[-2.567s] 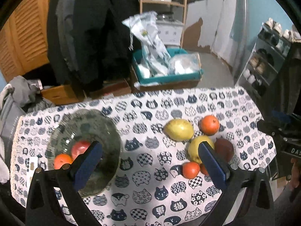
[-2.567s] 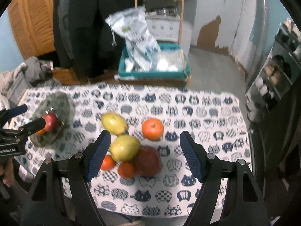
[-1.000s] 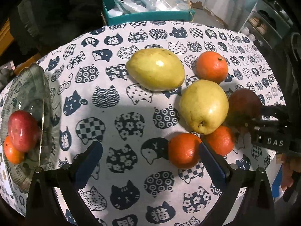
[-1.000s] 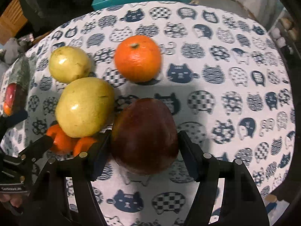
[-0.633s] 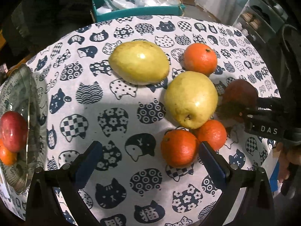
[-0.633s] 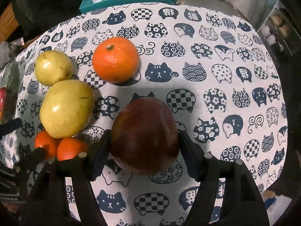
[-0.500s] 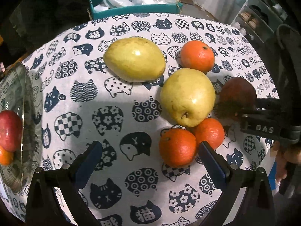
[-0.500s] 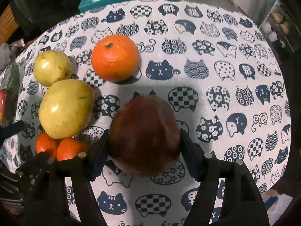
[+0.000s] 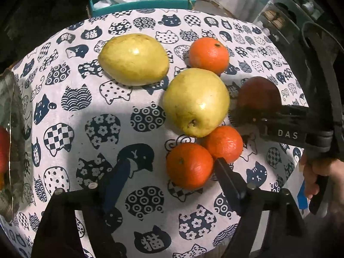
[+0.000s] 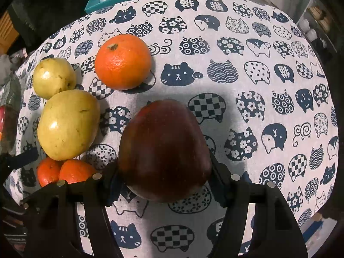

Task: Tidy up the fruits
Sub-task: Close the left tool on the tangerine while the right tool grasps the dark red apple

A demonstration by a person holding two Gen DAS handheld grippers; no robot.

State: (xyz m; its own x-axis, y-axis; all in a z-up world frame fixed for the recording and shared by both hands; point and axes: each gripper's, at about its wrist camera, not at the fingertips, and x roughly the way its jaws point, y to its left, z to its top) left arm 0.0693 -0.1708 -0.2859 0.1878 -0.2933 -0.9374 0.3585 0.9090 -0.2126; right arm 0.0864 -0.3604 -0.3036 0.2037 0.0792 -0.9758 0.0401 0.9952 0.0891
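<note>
The right gripper [image 10: 164, 177] is closing its black jaws on a dark red apple [image 10: 164, 148], the pads sitting against both its flanks. The apple is smooth and glossy, broad near the jaws and tapering away from them, its long axis running along the fingers.

The left gripper [image 9: 166, 180] is closing too, at a middling width, around a small orange mandarin [image 9: 189, 165] with dimpled peel; its right finger [image 9: 228, 179] is just touching that fruit's side, while the left finger [image 9: 115, 182] is standing apart from it. A second mandarin [image 9: 222, 144] is pressing against the first. Above them a rounded yellow pear [image 9: 195, 102] is lying with its dark blossom end toward the gripper. Farther off, an oval yellow fruit [image 9: 133, 59] is lying crosswise beside a larger orange [image 9: 208, 52]. Everything is resting on a woven cat-print tablecloth [image 9: 86, 99]. A glass bowl [image 9: 15, 150] is sitting at the left edge.
</note>
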